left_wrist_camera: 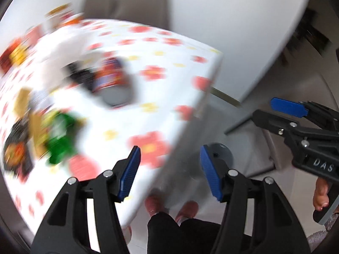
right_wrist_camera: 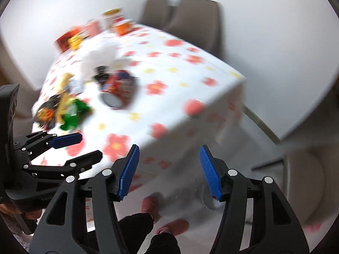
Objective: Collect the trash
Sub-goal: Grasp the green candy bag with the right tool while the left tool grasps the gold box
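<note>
On flowered tablecloth [right_wrist_camera: 161, 89]: blurred wrappers [right_wrist_camera: 63, 110], can [right_wrist_camera: 118, 91]; chairs [right_wrist_camera: 186, 17] behind.

- Table [right_wrist_camera: 211, 67] with white cloth, red and yellow flowers, stood against the wall.
- Two brown chairs [right_wrist_camera: 190, 19] sat behind the table's far side.
- Boxes and jars [right_wrist_camera: 110, 21], blurred, stood at the table's far corner.
- Pink slippers [right_wrist_camera: 173, 226] were on the floor below the table's near edge.
</note>
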Demonstrator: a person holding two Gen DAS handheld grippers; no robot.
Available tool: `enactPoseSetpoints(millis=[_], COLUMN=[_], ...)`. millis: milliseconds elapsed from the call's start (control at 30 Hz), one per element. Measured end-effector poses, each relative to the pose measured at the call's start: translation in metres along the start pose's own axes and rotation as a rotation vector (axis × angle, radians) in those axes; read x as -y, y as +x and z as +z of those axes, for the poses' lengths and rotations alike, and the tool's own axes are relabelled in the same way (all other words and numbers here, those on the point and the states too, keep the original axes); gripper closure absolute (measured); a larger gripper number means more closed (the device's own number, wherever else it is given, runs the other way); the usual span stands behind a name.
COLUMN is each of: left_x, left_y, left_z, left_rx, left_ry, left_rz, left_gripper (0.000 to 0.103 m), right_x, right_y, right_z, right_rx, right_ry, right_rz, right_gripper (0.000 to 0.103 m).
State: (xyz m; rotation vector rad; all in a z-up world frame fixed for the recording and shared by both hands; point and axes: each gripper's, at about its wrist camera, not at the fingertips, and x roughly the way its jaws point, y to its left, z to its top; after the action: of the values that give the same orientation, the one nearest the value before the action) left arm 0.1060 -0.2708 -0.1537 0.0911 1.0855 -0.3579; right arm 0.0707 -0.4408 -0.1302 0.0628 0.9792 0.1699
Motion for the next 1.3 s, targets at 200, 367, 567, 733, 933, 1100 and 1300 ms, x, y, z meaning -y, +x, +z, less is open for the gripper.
enactPoseSetpoints(millis=[200, 367, 567, 733, 933, 1100, 1300], left_x=[-0.100, -0.180, -0.230, -0.247, -0.261, -0.273, -0.269], left_y=[-0.030, -0.053, -0.033, -0.007, 0.022, 0.044, 0.053], left_z=[-0.011, -0.027, -0.013, -0.006, -0.004, -0.005, -0.004], left_rx=[0.043, 0.062, 0.034, -0.003, -0.053, -0.094, -0.098], left_ry=[-0.197, -0.288, -0.289, -0.268, -0.268, -0.308, -0.281], left_rz=[0.121, 0.187, 0.182, 0.153, 0.124, 0.112, 0.103], left_gripper=[0.044, 0.043, 0.043, 0.043, 0.043, 0.044, 0.051], right_x=[-0.092, -0.164, -0.215, -0.229, -0.230, -0.234, -0.246], right_y=[0.029, 0.055, 0.097, 0.125, 0.158, 0.181, 0.186], right_z=[0.042, 0.066, 0.082, 0.082, 0.081, 0.082, 0.089], right_rx=[-0.012, -0.030, -0.083, -0.140, -0.212, -0.253, -0.247], right_ry=[-0.167, -0.242, -0.240, -0.230, -0.234, -0.252, -0.325], right_rz=[0.114, 0.174, 0.180, 0.148, 0.117, 0.142, 0.171], right_gripper=[0.043, 0.041, 0.041, 0.041, 0.040, 0.041, 0.066])
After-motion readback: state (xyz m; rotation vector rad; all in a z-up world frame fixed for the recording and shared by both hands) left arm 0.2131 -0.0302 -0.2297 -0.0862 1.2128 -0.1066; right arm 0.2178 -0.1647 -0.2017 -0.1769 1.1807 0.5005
